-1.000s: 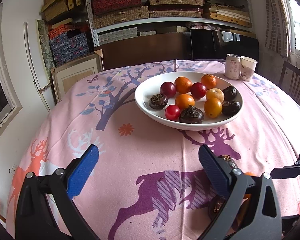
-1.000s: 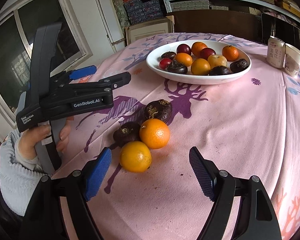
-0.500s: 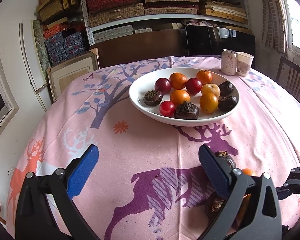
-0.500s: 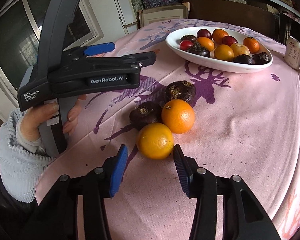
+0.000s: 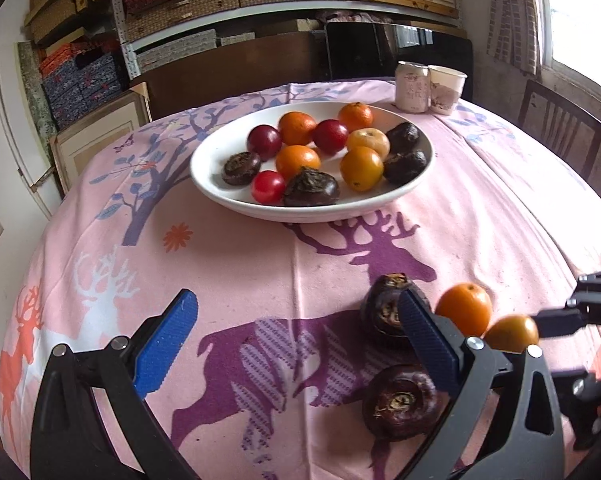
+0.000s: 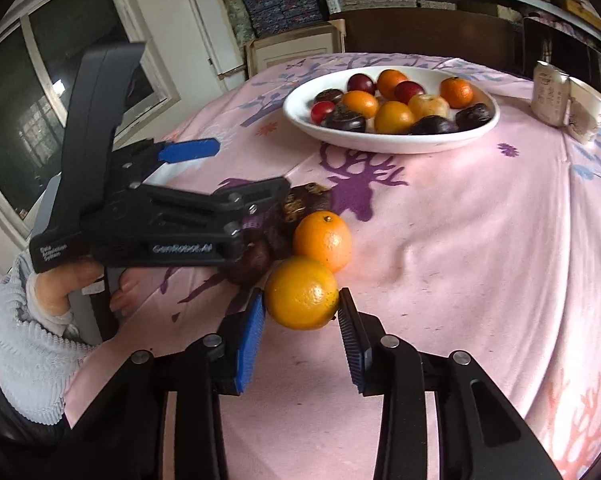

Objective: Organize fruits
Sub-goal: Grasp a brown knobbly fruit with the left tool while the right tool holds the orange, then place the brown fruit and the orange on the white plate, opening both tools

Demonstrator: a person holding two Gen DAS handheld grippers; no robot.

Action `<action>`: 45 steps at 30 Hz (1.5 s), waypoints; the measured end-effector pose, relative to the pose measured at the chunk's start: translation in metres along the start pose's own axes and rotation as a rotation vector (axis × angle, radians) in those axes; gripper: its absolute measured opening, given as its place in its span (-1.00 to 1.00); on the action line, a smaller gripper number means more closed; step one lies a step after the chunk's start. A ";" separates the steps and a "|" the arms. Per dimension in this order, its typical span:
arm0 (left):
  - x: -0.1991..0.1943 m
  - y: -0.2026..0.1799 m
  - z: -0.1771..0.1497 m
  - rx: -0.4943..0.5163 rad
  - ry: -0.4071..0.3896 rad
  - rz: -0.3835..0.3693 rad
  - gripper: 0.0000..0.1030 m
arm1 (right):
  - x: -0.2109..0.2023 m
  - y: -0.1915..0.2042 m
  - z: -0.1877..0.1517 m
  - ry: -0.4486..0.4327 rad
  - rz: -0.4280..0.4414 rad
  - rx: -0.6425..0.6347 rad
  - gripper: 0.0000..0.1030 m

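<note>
Right gripper — jaws clamped on the nearest orange, one blue pad on each side of it. A second orange touches the first from behind; two dark fruits lie just beside them on the pink worktop. Left gripper — jaws wide, nothing between them. The white bowl of mixed fruit stands farther back.

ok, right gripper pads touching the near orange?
Touching. Right wrist view: both blue pads of the right gripper press the near orange's sides.
</note>
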State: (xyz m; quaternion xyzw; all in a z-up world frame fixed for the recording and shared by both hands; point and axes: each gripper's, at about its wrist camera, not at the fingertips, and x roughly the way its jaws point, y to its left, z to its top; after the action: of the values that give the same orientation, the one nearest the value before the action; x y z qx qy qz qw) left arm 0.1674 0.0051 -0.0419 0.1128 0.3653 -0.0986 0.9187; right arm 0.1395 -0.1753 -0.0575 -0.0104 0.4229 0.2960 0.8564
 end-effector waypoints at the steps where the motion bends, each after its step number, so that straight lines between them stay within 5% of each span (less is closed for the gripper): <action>1: 0.001 -0.006 0.000 0.020 0.003 -0.009 0.90 | -0.003 -0.007 0.000 -0.011 -0.014 0.022 -0.27; 8: 0.025 -0.031 0.000 0.112 0.114 -0.051 0.91 | -0.010 -0.030 0.000 -0.035 -0.034 0.097 -0.27; 10: 0.027 -0.025 0.001 0.075 0.129 -0.116 0.66 | -0.010 -0.031 -0.001 -0.041 -0.035 0.105 -0.27; 11: 0.028 -0.021 0.001 0.039 0.136 -0.178 0.39 | -0.010 -0.033 0.000 -0.044 -0.035 0.114 -0.27; 17: 0.024 -0.028 0.000 0.048 0.112 -0.213 -0.18 | -0.012 -0.033 -0.002 -0.045 -0.033 0.128 -0.27; 31: -0.018 0.021 0.028 -0.103 -0.051 -0.136 -0.19 | -0.036 -0.040 0.011 -0.187 -0.052 0.150 -0.27; 38: -0.004 0.042 0.079 -0.123 -0.074 -0.063 -0.19 | -0.037 -0.047 0.079 -0.228 -0.143 0.089 -0.27; 45: 0.048 0.050 0.113 -0.159 -0.047 -0.031 -0.19 | 0.011 -0.080 0.146 -0.237 -0.184 0.150 -0.27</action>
State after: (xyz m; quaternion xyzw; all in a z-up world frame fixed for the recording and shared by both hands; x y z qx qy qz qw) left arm 0.2881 0.0164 0.0118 0.0317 0.3522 -0.0860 0.9314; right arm 0.2907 -0.1965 0.0095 0.0500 0.3370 0.1829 0.9222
